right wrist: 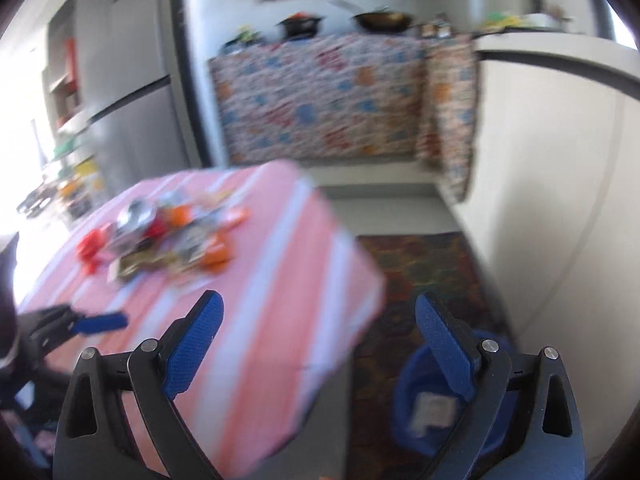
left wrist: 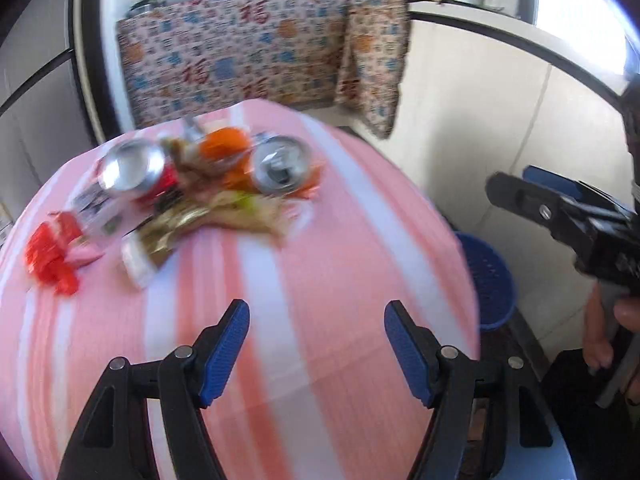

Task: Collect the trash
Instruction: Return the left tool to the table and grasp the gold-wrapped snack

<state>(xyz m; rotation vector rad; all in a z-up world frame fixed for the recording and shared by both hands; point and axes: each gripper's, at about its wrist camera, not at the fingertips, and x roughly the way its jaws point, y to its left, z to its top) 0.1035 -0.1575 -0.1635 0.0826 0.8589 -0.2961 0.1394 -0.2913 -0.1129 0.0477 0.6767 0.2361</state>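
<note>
A heap of trash [left wrist: 192, 188] lies on the far part of the pink striped table [left wrist: 304, 288]: two drink cans [left wrist: 132, 168] [left wrist: 280, 166], orange peel [left wrist: 224, 142], a red wrapper [left wrist: 52, 252] and gold wrappers. The heap also shows, blurred, in the right wrist view [right wrist: 168, 236]. My left gripper [left wrist: 316, 320] is open and empty above the table's near part. My right gripper [right wrist: 320, 320] is open and empty over the table's right corner; it shows in the left wrist view [left wrist: 516, 184]. A blue bin [right wrist: 436, 396] with a scrap of paper inside stands on the floor below it.
The blue bin [left wrist: 490, 280] stands by the table's right edge on a dark patterned rug [right wrist: 420, 272]. A white counter [left wrist: 500, 92] runs on the right. A cloth-covered stand [left wrist: 240, 52] with pots is at the back. A fridge [right wrist: 128, 80] is on the left.
</note>
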